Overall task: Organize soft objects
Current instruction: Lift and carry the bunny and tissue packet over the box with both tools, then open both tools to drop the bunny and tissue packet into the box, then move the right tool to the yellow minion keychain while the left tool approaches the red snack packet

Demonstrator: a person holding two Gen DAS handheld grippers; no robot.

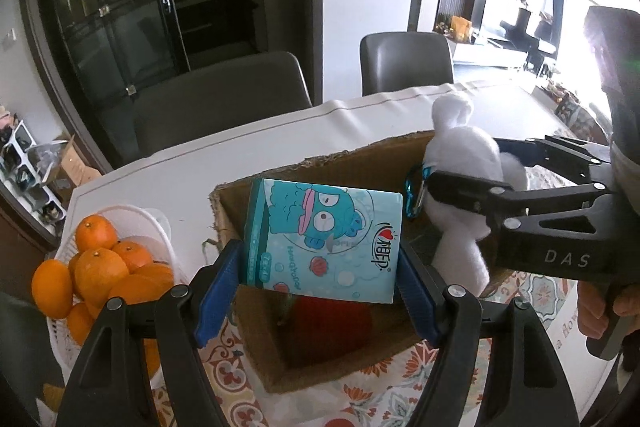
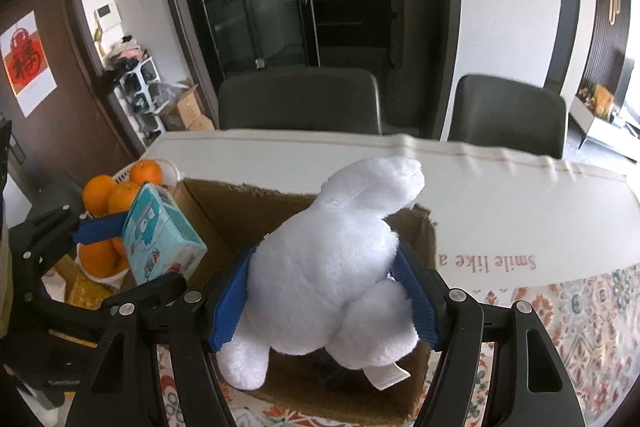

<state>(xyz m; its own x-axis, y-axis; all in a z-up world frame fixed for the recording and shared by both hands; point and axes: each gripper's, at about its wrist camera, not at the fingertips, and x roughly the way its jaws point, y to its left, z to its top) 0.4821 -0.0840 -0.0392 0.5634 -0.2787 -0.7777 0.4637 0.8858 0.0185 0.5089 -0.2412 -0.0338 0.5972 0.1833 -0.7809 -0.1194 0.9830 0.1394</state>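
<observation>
My left gripper (image 1: 320,279) is shut on a light-blue tissue pack (image 1: 324,239) with a cartoon fish print, held over the open cardboard box (image 1: 240,203). Inside the box a red soft object (image 1: 332,327) lies on the bottom. My right gripper (image 2: 332,291) is shut on a white plush rabbit (image 2: 332,267), hanging over the same box (image 2: 224,211). In the left wrist view the right gripper (image 1: 476,167) comes in from the right with the plush rabbit (image 1: 460,151) and a blue carabiner (image 1: 416,195). The right wrist view shows the tissue pack (image 2: 160,235) at left.
A white basket of oranges (image 1: 100,267) stands left of the box on the table. A patterned cloth (image 2: 580,327) with lettering covers the table. Two dark chairs (image 2: 300,103) stand at the far table edge. A hand (image 1: 596,311) holds the right gripper's handle.
</observation>
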